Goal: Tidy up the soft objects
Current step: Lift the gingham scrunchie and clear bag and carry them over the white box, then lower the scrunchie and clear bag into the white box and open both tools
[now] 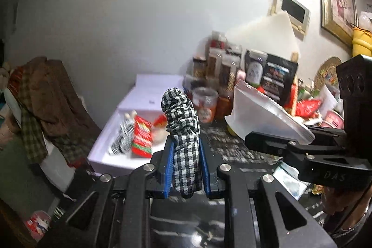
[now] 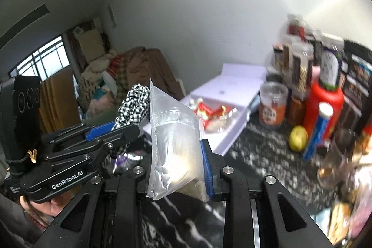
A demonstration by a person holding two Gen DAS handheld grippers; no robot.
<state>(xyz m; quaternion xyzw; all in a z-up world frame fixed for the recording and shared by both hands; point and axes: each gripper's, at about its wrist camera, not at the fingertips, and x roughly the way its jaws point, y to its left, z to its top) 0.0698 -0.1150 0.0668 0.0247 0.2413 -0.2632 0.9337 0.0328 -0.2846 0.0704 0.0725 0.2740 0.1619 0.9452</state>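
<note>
- Left gripper [image 1: 186,163] is clamped on the checked cloth roll [image 1: 182,131], which stands upright between its blue pads [image 1: 168,169], well clear of the counter.
- My right gripper [image 2: 179,166] is clenched on a clear zip bag [image 2: 173,145] with something pale and soft inside; I cannot tell what it is.
- Ahead of both claws, slightly left, sits the open white box [image 1: 109,155], already holding a striped soft piece [image 1: 123,136] and red packets [image 1: 141,140].
- I judge the job partly done: a few things are boxed, both held items are yet to go in, and I cannot say what else needs sorting.
- Left wrist view shows the box interior sharply and the other gripper off to its right, the bag appearing opaque white.
- Only the right wrist view shows the bag's pale filling, plus a red bottle [image 2: 325,108] and a yellow fruit [image 2: 298,138] right of the box.
</note>
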